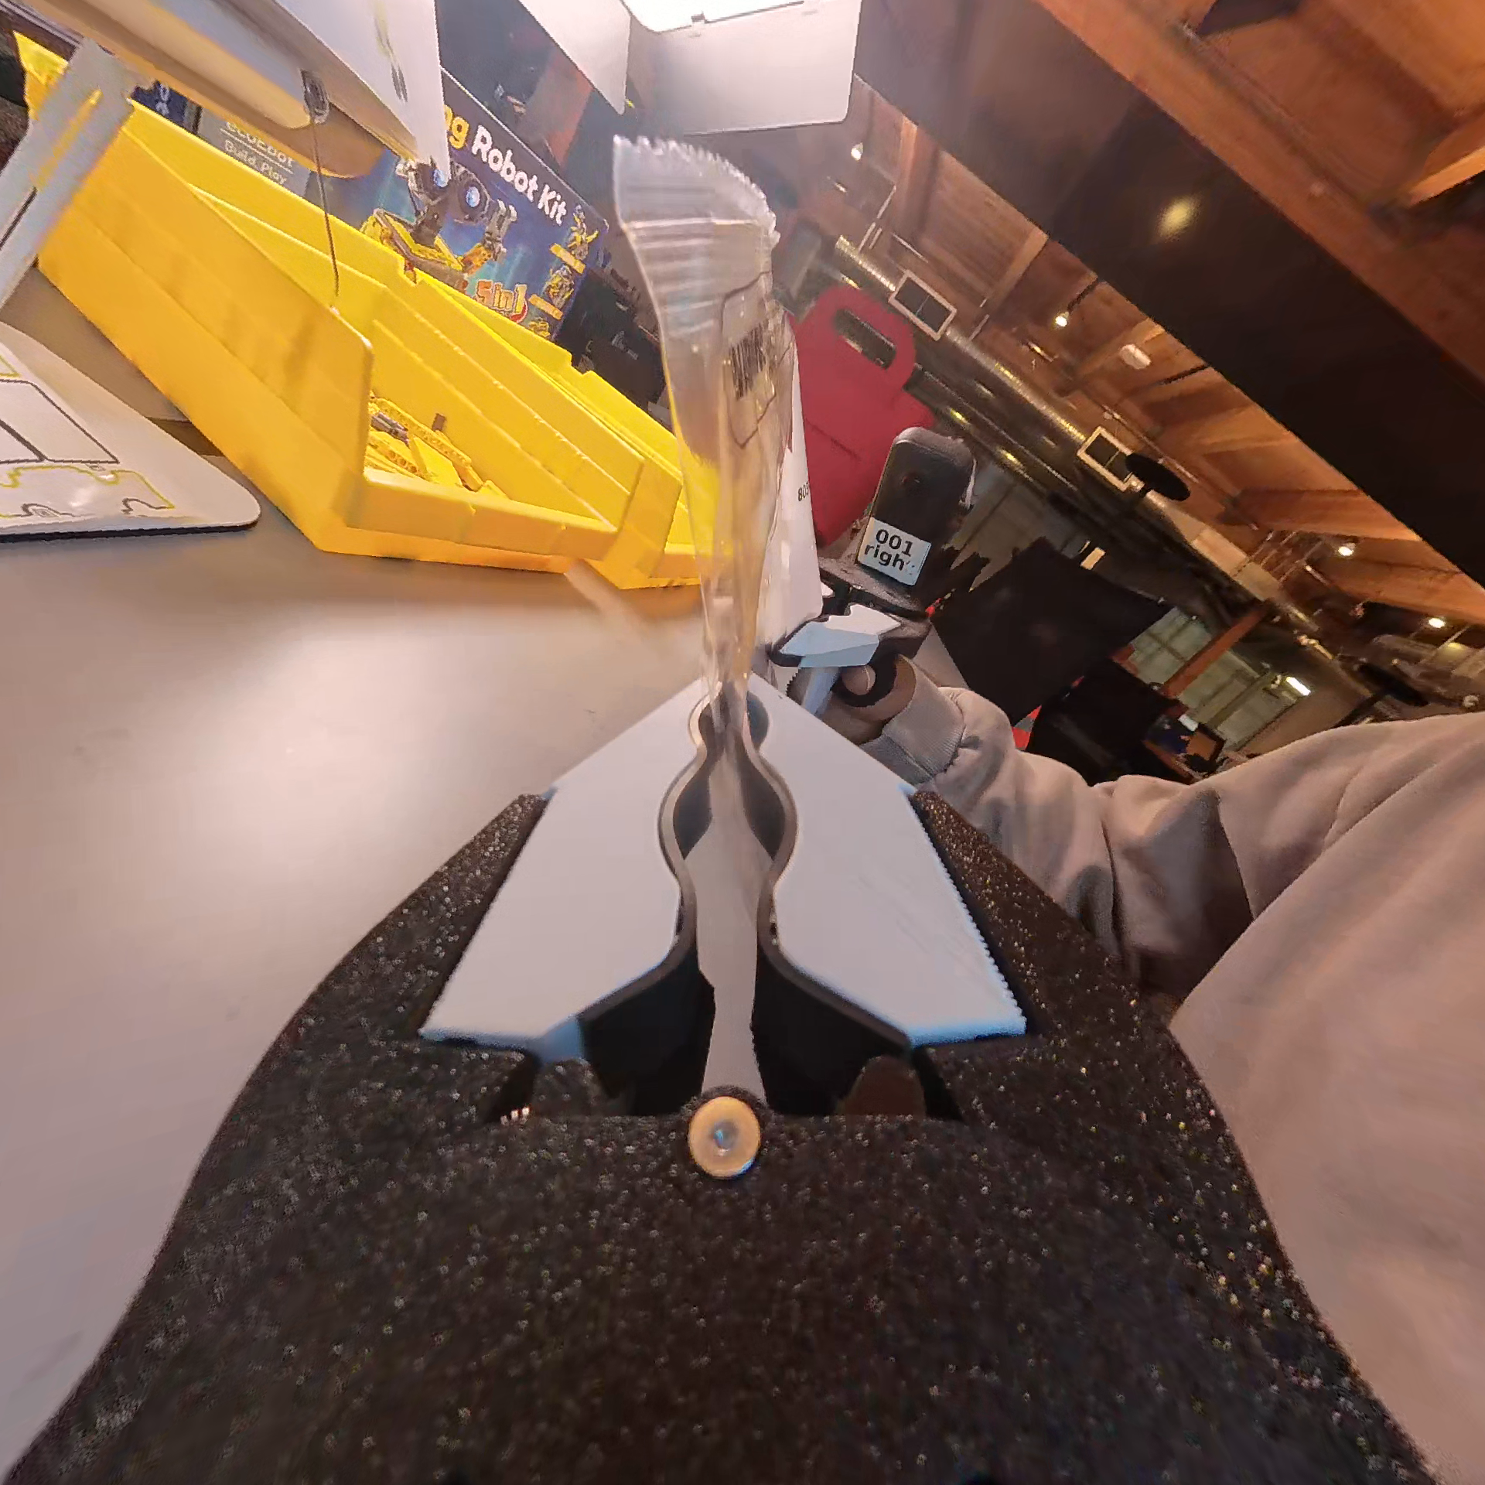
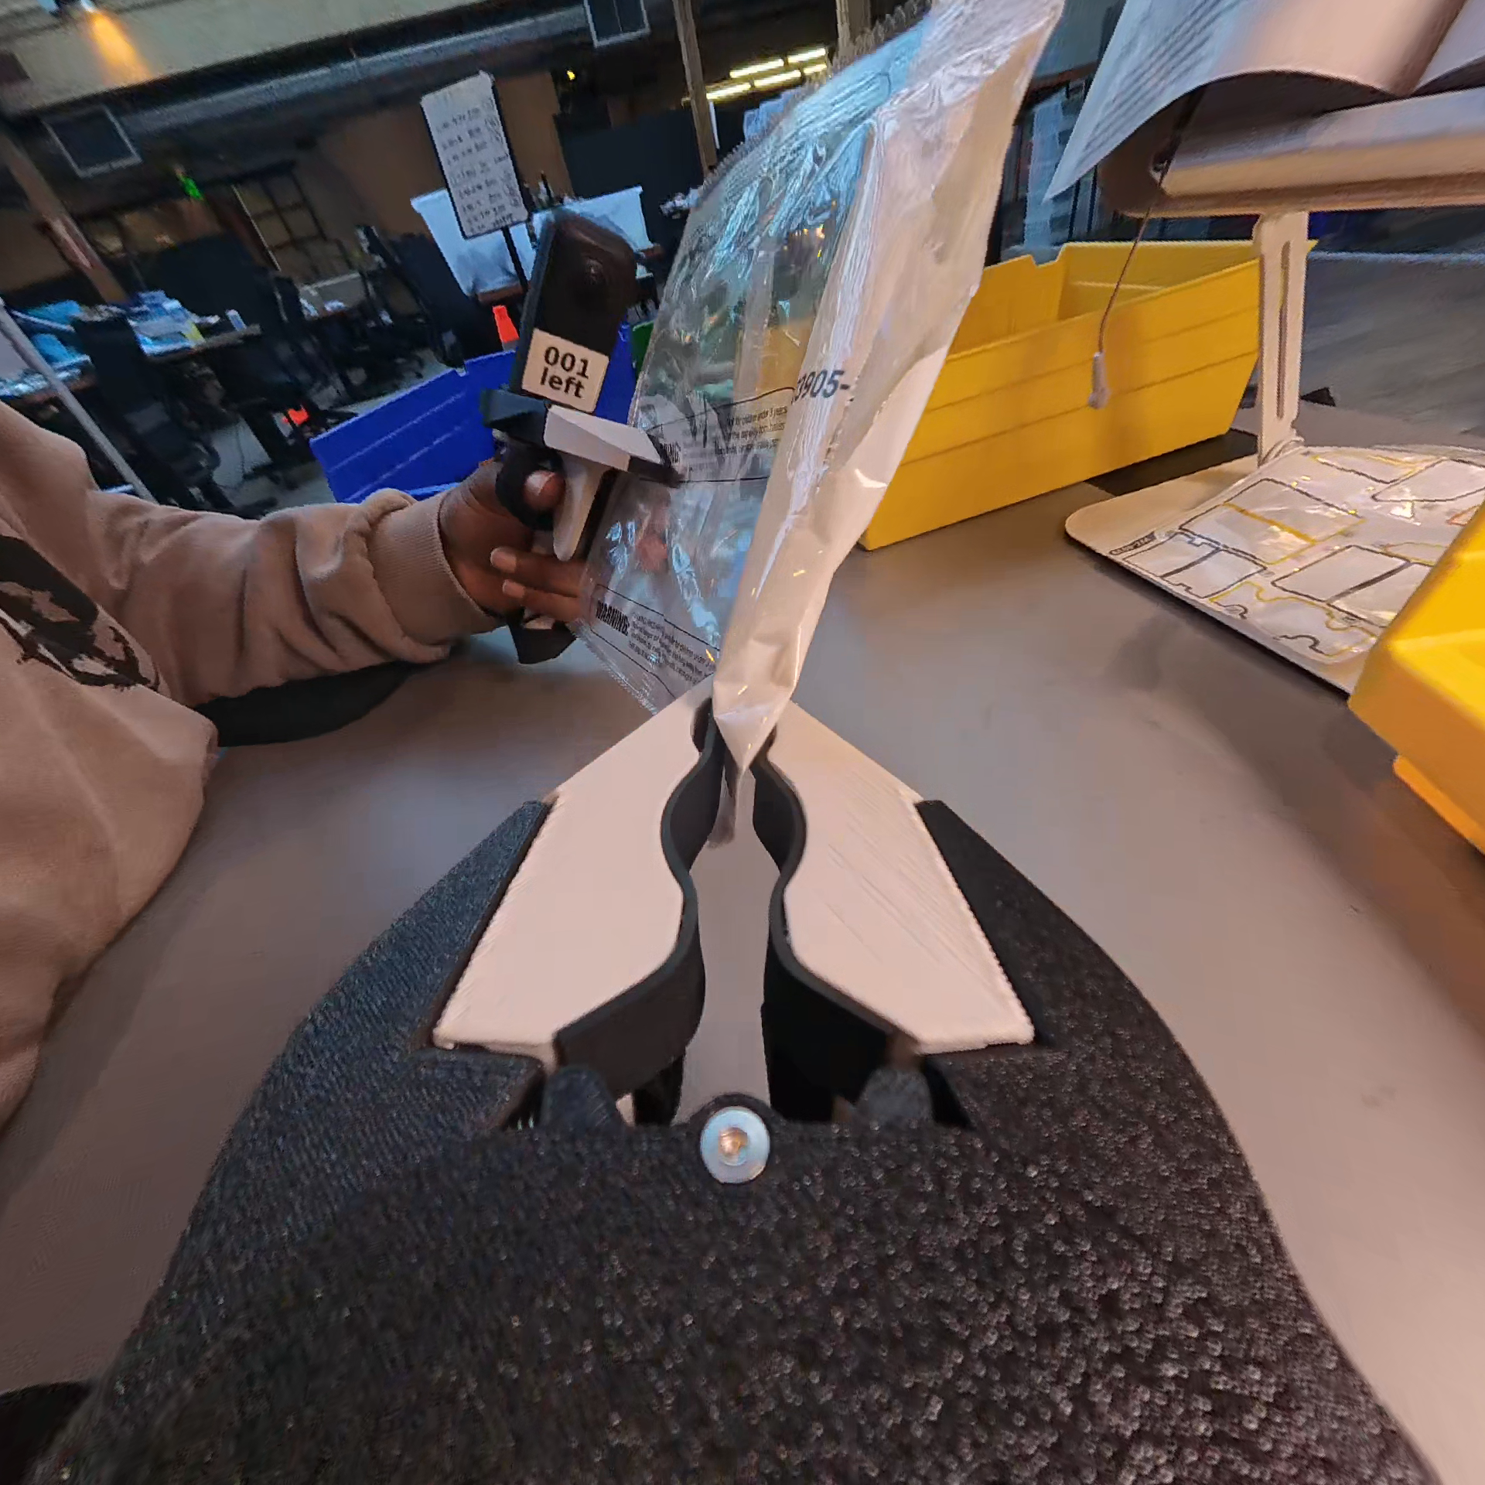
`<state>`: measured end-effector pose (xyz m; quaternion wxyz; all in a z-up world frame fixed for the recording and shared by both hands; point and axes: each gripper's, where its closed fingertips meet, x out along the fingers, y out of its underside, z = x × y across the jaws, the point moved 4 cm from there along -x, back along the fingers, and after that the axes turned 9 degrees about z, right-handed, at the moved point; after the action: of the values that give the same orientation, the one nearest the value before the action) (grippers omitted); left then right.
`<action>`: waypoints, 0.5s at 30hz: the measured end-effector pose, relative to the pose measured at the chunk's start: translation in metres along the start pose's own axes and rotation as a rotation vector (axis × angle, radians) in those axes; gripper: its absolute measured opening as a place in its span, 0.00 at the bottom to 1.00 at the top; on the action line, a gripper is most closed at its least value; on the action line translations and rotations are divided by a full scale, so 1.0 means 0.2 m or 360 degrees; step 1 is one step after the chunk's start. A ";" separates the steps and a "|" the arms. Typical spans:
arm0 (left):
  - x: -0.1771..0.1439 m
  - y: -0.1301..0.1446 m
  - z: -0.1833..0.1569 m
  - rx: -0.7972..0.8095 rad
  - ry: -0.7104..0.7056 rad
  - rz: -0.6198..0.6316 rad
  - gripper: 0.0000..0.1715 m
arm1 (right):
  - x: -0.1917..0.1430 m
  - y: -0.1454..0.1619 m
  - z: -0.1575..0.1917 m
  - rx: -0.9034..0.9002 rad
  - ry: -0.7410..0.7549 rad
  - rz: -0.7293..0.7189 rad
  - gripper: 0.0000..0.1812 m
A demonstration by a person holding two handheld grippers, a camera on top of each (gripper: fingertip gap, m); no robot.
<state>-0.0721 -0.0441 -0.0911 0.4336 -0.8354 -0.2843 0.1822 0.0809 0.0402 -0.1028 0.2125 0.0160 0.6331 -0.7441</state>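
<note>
A clear plastic bag with a white panel and printed writing is held upright above the grey table by both grippers. My left gripper is shut on one edge of the bag. My right gripper is shut on the bag's lower corner, where the white side faces me. The other gripper shows in each view: the right one behind the bag, the left one pinching the bag's far edge. A person's hands in beige sleeves hold both.
Yellow plastic bins stand at the table's back, also in the right wrist view. A laminated white sheet with outlines lies by them. A white stand holds papers overhead. A printed kit box stands behind the bins. My hands' fingertips stand some 11 centimeters from each other.
</note>
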 end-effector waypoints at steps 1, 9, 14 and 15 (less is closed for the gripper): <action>-0.01 0.00 0.00 0.0024 0.0004 0.0020 0.00 | 0.00 0.01 0.00 0.0000 -0.0004 0.0010 0.00; -0.05 0.05 -0.01 0.0110 0.0124 0.0220 0.00 | -0.05 -0.06 0.03 0.0008 -0.0093 -0.0141 0.19; -0.01 0.10 0.00 0.0080 0.0093 0.0309 0.00 | -0.02 -0.07 0.04 -0.0069 0.0007 -0.0117 0.01; -0.01 0.10 0.01 0.0055 0.0093 0.0308 0.00 | -0.02 -0.08 0.04 -0.0074 0.0016 -0.0125 0.00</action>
<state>-0.0673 -0.0536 -0.1090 0.4366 -0.8563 -0.1863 0.2036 0.0817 0.0362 -0.0856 0.1803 -0.0100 0.6514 -0.7369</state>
